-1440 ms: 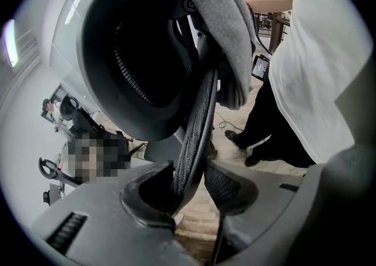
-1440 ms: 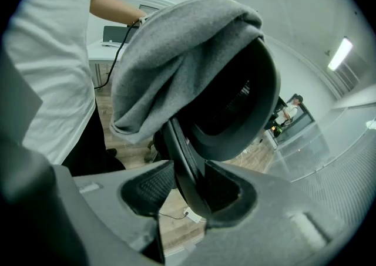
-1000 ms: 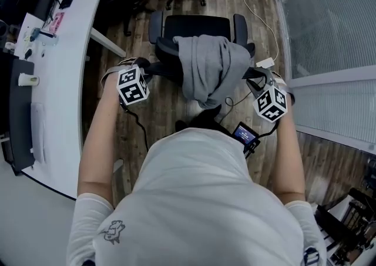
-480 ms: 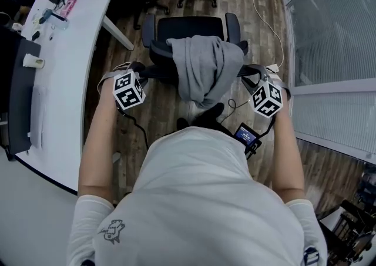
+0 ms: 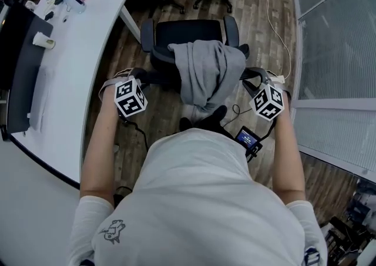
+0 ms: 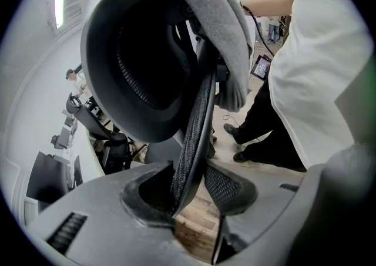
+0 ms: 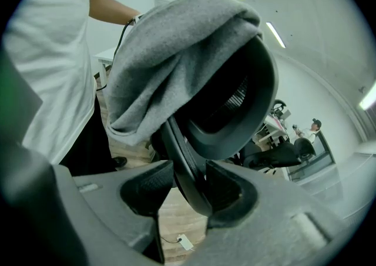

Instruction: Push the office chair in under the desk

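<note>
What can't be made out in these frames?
Office chair base and castors: head view, hidden under seat and grey garment.
Space under the desk: head view, covered by its top.
Left gripper and right gripper jaws: head view, under their marker cubes; own views show them clamped on the backrest rim.
Small desk items: head view, too small to name.
Small screen by the right gripper: too small to read.

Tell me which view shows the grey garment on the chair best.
The head view: the whole grey garment is seen from above, draped over the backrest of the office chair. The left gripper view shows only one side hanging over the backrest top; the right gripper view shows a bunched part, close up and distorted.
</note>
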Demonstrator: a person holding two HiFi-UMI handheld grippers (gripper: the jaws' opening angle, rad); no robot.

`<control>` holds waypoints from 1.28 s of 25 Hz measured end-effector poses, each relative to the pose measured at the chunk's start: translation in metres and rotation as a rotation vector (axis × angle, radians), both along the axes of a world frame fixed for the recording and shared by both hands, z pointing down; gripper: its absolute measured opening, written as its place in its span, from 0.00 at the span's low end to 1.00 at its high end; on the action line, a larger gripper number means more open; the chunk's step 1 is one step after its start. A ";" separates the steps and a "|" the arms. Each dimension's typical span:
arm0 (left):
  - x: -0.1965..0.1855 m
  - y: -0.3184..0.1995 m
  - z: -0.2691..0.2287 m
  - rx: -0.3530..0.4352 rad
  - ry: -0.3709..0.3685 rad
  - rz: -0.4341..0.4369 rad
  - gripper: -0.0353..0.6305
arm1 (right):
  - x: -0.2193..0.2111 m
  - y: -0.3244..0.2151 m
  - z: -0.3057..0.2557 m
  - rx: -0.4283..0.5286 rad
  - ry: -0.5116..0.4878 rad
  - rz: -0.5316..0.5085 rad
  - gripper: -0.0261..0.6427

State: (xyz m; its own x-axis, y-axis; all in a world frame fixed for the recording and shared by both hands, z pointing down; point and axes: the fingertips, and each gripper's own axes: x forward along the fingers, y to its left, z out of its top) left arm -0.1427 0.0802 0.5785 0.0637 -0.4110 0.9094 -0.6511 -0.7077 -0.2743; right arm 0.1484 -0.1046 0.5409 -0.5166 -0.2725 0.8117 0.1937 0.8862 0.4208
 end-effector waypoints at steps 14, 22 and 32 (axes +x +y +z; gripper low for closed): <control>-0.027 0.081 -0.004 0.014 0.020 -0.156 0.29 | -0.065 0.032 -0.002 -0.024 0.021 -0.172 0.28; -0.038 0.117 -0.004 -0.008 0.020 -0.292 0.29 | -0.110 0.036 -0.002 -0.034 0.010 -0.313 0.28; -0.040 0.155 -0.002 -0.039 0.020 -0.507 0.29 | -0.168 0.035 0.003 -0.050 -0.001 -0.520 0.28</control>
